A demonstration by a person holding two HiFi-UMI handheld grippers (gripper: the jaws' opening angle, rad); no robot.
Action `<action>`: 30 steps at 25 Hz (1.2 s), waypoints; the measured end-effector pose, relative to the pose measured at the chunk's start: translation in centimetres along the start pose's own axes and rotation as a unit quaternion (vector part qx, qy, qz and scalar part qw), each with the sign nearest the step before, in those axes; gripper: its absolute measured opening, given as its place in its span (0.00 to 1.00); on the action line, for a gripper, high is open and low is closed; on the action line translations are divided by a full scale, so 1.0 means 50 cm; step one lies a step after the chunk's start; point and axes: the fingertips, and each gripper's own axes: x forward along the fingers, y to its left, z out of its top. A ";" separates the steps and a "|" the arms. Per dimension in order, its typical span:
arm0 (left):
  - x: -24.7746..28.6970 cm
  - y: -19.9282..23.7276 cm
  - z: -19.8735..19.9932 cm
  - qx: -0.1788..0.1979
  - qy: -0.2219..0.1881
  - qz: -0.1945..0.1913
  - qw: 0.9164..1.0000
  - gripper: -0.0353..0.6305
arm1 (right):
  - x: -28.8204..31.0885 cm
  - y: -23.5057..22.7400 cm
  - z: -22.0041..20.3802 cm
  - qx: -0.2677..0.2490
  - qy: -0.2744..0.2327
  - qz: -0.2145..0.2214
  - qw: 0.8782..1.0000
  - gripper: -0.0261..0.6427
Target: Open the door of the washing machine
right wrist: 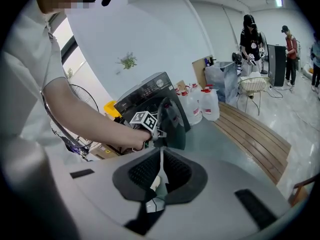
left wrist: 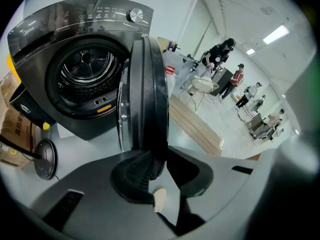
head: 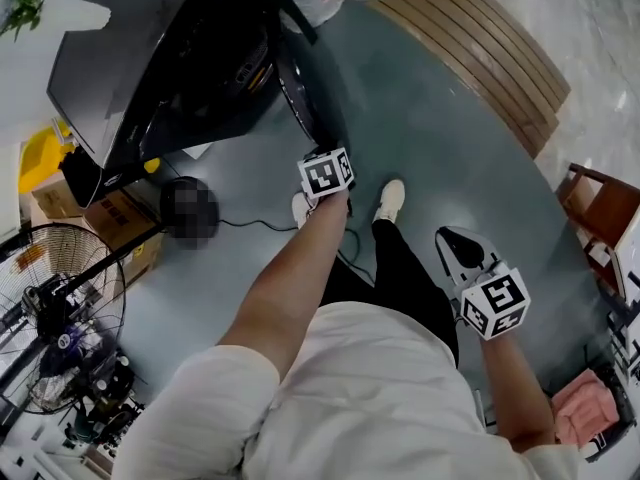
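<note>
washing machine: the dark grey front-loading washing machine (head: 170,68) sits at the far left, and you can see straight into its shiny steel drum (left wrist: 87,76).
door: the round, glossy black door (left wrist: 145,84) is already swung well out from the front. It stands edge-on just right of the drum opening, with its free edge nearest the person.
left gripper: the left gripper (left wrist: 159,166) is clamped on the door's free rim. There's one ribbed pad on each face, and both look pressed against it.
how it'll handle: my guess is it's stiff and a bit heavy, and it rides its hinge, so it only wants to move along an arc. The glossy rim looks slippery, so pinch it squarely and follow the arc instead of yanking straight back.
where to grab: the outer rim, far from the hinge, gives the most leverage. That's pretty much where the claw sits now.
progress: I'd call the door mostly open.
right gripper: the right gripper (right wrist: 160,154) has its jaws together with nothing in them. It hangs well to the right of the door, over the grey floor (head: 440,138).
</note>
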 end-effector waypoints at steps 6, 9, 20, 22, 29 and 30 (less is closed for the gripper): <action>0.026 -0.071 0.009 -0.043 0.003 -0.005 0.999 0.19 | -0.021 -0.034 -0.013 0.015 -0.009 -0.004 1.000 0.08; 0.040 -0.106 0.020 -0.057 0.003 -0.010 0.998 0.19 | -0.029 -0.050 -0.016 0.022 -0.012 -0.009 1.000 0.08; 0.081 -0.201 0.059 -0.097 0.006 -0.029 0.995 0.19 | -0.047 -0.093 -0.022 0.041 -0.022 -0.019 0.999 0.08; 0.088 -0.217 0.065 -0.102 0.006 -0.034 0.994 0.19 | -0.048 -0.100 -0.026 0.046 -0.022 -0.020 0.999 0.08; 0.115 -0.276 0.089 -0.121 0.008 -0.052 0.991 0.18 | -0.053 -0.129 -0.024 0.053 -0.028 -0.020 0.998 0.08; 0.119 -0.284 0.093 -0.125 0.008 -0.054 0.991 0.18 | -0.055 -0.134 -0.023 0.054 -0.028 -0.020 0.998 0.08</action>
